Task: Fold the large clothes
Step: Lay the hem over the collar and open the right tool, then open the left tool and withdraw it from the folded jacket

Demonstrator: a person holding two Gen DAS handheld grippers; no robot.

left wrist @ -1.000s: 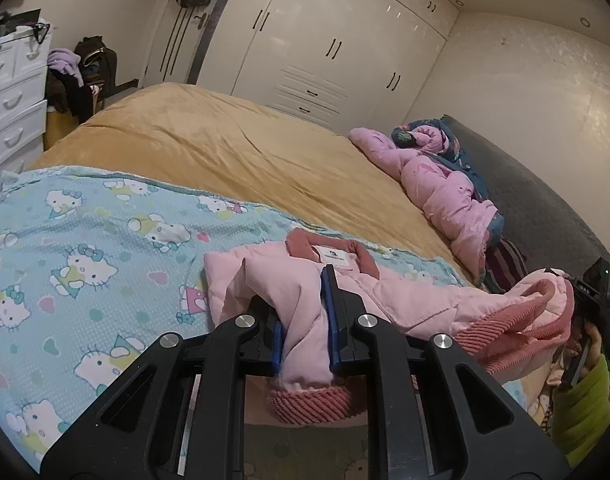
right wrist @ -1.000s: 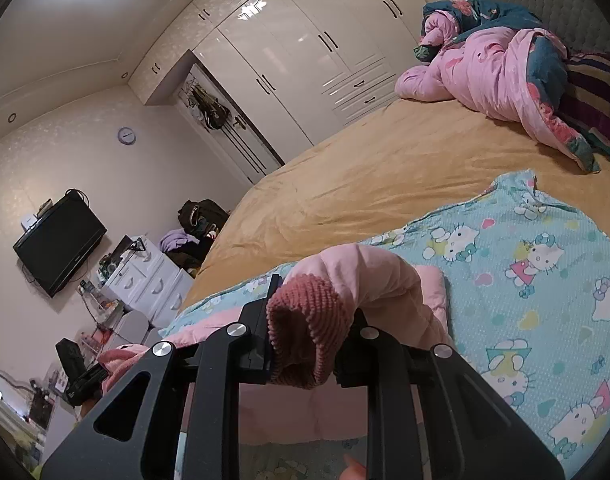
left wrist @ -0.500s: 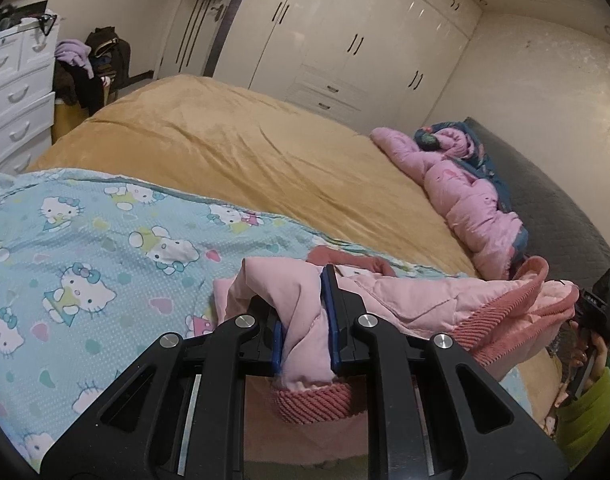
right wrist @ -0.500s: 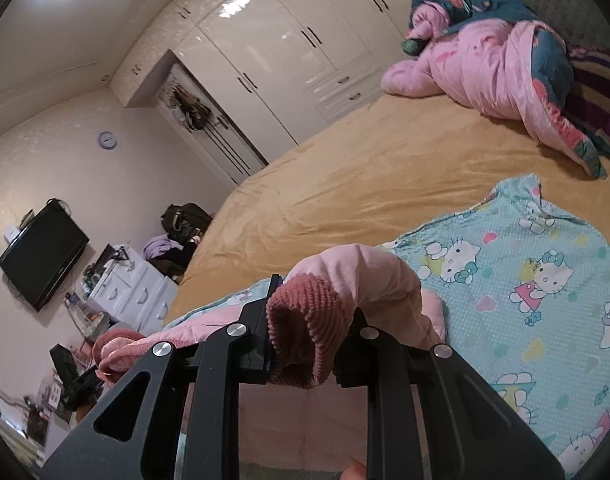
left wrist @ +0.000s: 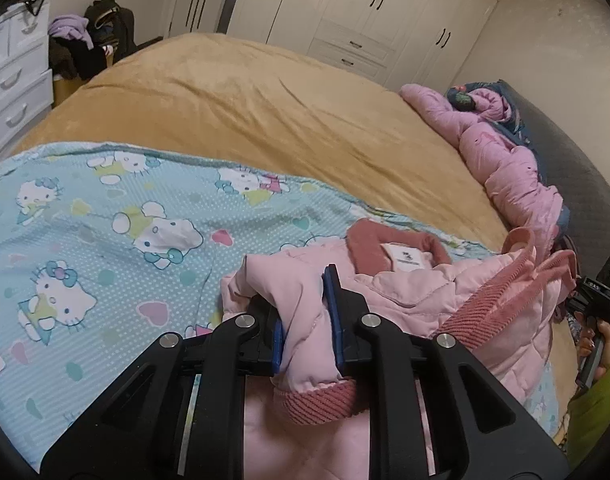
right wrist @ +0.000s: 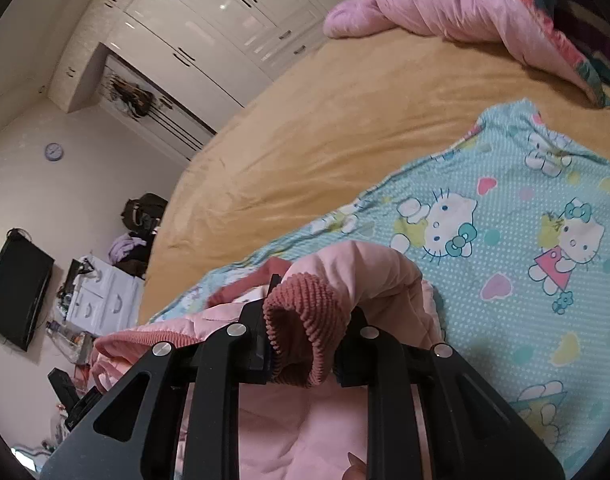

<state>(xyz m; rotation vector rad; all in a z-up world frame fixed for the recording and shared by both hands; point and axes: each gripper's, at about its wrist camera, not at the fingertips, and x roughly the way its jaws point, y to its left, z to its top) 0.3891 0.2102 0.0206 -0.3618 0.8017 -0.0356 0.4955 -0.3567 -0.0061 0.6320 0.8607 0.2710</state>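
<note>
A pink padded jacket (left wrist: 409,296) with dark-pink ribbed collar and cuffs lies over a blue Hello Kitty sheet (left wrist: 105,240) on the bed. My left gripper (left wrist: 307,320) is shut on one sleeve near its ribbed cuff (left wrist: 321,400). My right gripper (right wrist: 305,336) is shut on the other sleeve at its ribbed cuff (right wrist: 305,312). Both sleeves are held up above the jacket body (right wrist: 289,432). The right gripper (left wrist: 597,292) shows at the right edge of the left wrist view.
The tan bedspread (left wrist: 245,112) stretches beyond the sheet. A bundled pink quilt (left wrist: 505,160) lies by the grey headboard (left wrist: 577,176). White drawers (left wrist: 13,88) and a clothes pile (left wrist: 85,40) stand at the far left. White wardrobes (right wrist: 209,24) line the back wall.
Both grippers have tilted down and moved forward over the bed with the sleeves still clamped. The jacket's collar and label show more clearly than half a second ago.
</note>
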